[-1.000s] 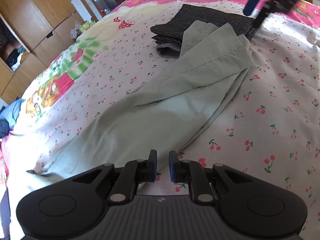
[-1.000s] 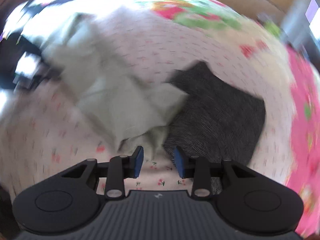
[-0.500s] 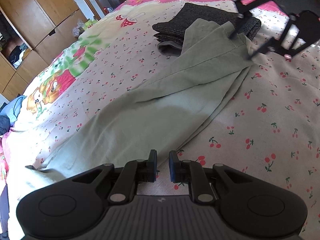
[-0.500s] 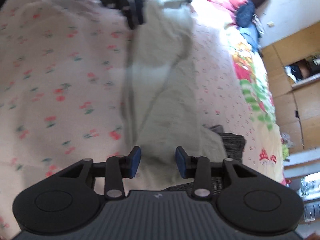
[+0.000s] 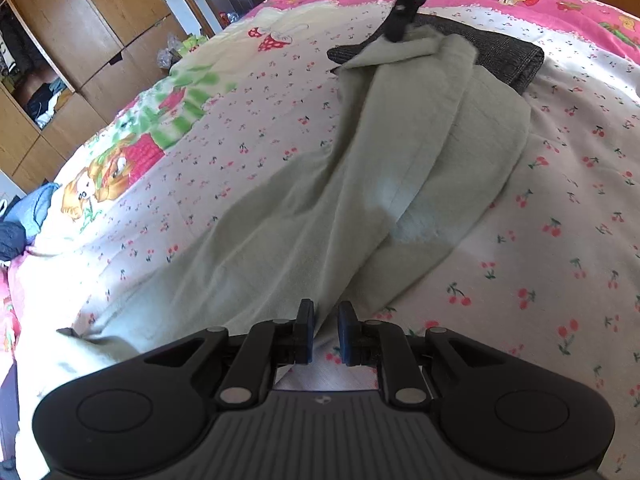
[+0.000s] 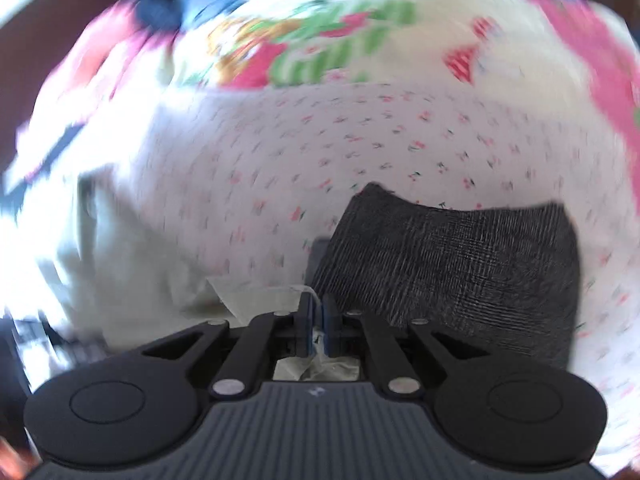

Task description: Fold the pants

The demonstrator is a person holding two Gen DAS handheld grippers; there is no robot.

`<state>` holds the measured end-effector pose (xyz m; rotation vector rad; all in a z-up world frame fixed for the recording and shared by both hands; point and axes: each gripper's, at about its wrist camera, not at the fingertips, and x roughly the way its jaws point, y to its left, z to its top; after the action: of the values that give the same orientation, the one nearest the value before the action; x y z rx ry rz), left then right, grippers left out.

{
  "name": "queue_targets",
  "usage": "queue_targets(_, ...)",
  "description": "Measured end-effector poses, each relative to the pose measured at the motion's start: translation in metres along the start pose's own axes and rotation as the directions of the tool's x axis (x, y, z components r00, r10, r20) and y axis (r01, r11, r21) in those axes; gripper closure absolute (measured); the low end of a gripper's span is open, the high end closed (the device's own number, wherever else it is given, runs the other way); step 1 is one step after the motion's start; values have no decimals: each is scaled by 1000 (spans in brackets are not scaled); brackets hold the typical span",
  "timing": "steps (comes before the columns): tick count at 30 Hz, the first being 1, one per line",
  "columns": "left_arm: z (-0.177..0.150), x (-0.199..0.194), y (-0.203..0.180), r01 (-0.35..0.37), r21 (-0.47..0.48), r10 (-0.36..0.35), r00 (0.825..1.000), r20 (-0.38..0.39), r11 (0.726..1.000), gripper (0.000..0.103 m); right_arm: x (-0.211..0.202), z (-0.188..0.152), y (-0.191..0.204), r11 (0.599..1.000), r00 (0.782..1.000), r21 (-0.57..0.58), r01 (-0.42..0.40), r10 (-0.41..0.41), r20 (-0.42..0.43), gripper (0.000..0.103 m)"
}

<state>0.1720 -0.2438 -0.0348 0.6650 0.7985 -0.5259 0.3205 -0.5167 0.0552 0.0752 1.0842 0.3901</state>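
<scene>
Since the earlier frames the right gripper (image 6: 316,330) has come down onto the far end of the pale green pants (image 5: 360,184), and its jaws have just been closing, with a fold of the green cloth now between them. The far end of the pants, which lay flat over the dark folded garment (image 5: 504,56) before, is now lifted into a small peak under that gripper, seen from the left wrist view at the top of the bed (image 5: 394,32). The left gripper (image 5: 324,332) sits where it did, with the same narrow gap.

There is one pair of pale green pants, one dark grey folded garment, and two grippers. A blue piece of clothing (image 5: 36,210) lies at the bed's left edge, beside the wooden wardrobe (image 5: 80,40).

The right gripper's blue pads are pressed nearly together, pinching a thin edge of the pants; crumpled green fabric shows behind the pads, and the dark garment (image 6: 460,264) lies just beyond and to the right of them. The left gripper's pads stand slightly apart, just above the near edge of the pants where it meets the cherry-print bedsheet (image 5: 560,240); whether cloth lies between them I cannot tell. The pants stretch across the bed from the near left corner up to the dark garment, their far end resting on it.
</scene>
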Motion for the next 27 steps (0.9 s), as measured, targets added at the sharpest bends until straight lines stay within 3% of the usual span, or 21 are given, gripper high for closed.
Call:
queue_targets(6, -3, 3, 1, 15, 53, -16, 1000, 19, 998, 73, -11, -16, -25, 989, 999, 146, 25, -19, -42, 85)
queue_targets(10, 6, 5, 4, 37, 44, -39, 998, 52, 998, 72, -21, -23, -27, 995, 998, 89, 55, -56, 0, 79)
queue_targets(11, 8, 5, 5, 45, 43, -48, 997, 62, 998, 65, -24, -26, -25, 996, 999, 79, 44, -44, 7, 79)
queue_targets(13, 12, 6, 4, 59, 51, -63, 994, 91, 997, 58, -28, -33, -11, 999, 999, -17, 41, -41, 9, 76)
queue_targets(15, 19, 7, 2, 60, 71, -68, 991, 118, 996, 57, -29, -42, 12, 979, 998, -196, 54, -55, -3, 63)
queue_targets(17, 27, 2, 2, 87, 71, -97, 983, 158, 994, 53, -29, -49, 33, 943, 999, -330, 43, -42, 9, 57)
queue_targets(19, 33, 4, 1, 129, 65, -139, 976, 169, 989, 43, -19, -54, 50, 881, 998, -468, 69, -65, 25, 47)
queue_targets(21, 37, 17, -4, 143, 81, -155, 975, 158, 986, 43, -4, -56, 57, 819, 992, -560, 125, -110, 60, 45)
queue_targets(22, 39, 26, -9, 143, 86, -154, 977, 145, 986, 43, 4, -55, 56, 814, 991, -564, 135, -118, 66, 45)
queue_targets(23, 42, 36, -14, 147, 87, -156, 981, 112, 985, 53, 12, -51, 52, 822, 989, -550, 148, -136, 63, 48)
queue_targets(24, 45, 44, -16, 162, 81, -169, 982, 81, 983, 65, 18, -47, 47, 839, 989, -525, 147, -141, 53, 65)
queue_targets(25, 46, 49, -17, 183, 66, -187, 981, 58, 981, 85, 19, -40, 41, 869, 992, -477, 127, -124, 37, 72)
queue_targets(27, 46, 48, -15, 200, 45, -203, 978, 58, 979, 86, 10, -25, 23, 948, 999, -314, 50, -47, 17, 97)
